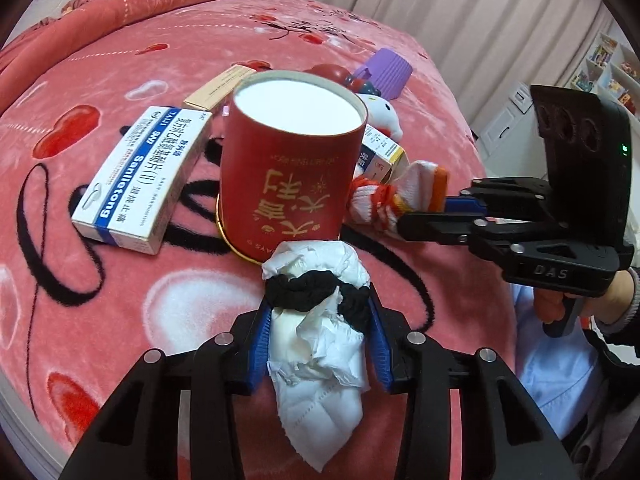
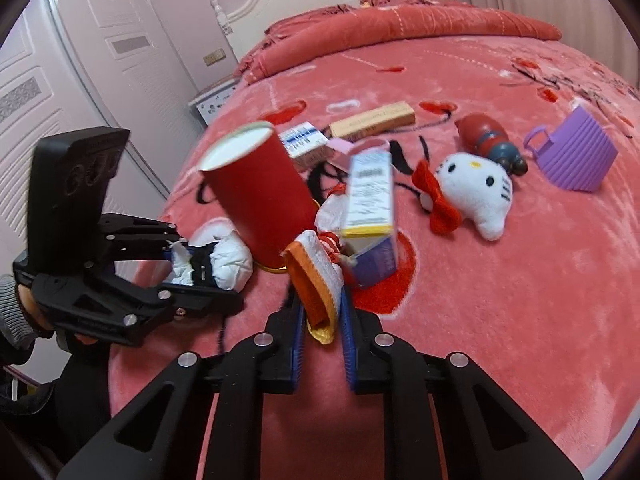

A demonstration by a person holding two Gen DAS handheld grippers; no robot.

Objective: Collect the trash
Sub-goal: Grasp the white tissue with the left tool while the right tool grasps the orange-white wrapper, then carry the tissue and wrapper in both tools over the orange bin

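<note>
Beside the red canister [image 1: 294, 168], left gripper [image 1: 318, 312] clamps crumpled tissue [image 1: 320, 344]; right gripper [image 2: 322, 312] pinches a striped sock [image 2: 316, 280].

med box [image 1: 138, 178]: "Sanlietong" | right gripper [image 1: 430, 216] body: "DAS"

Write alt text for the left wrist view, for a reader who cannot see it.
The left gripper is clamped on a crumpled white tissue wad wrapped by a black hair tie, just in front of an open red cardboard tube standing on a pink heart-print blanket. At right, the right gripper holds an orange-and-white sock; a white-and-blue medicine box lies left.
</note>
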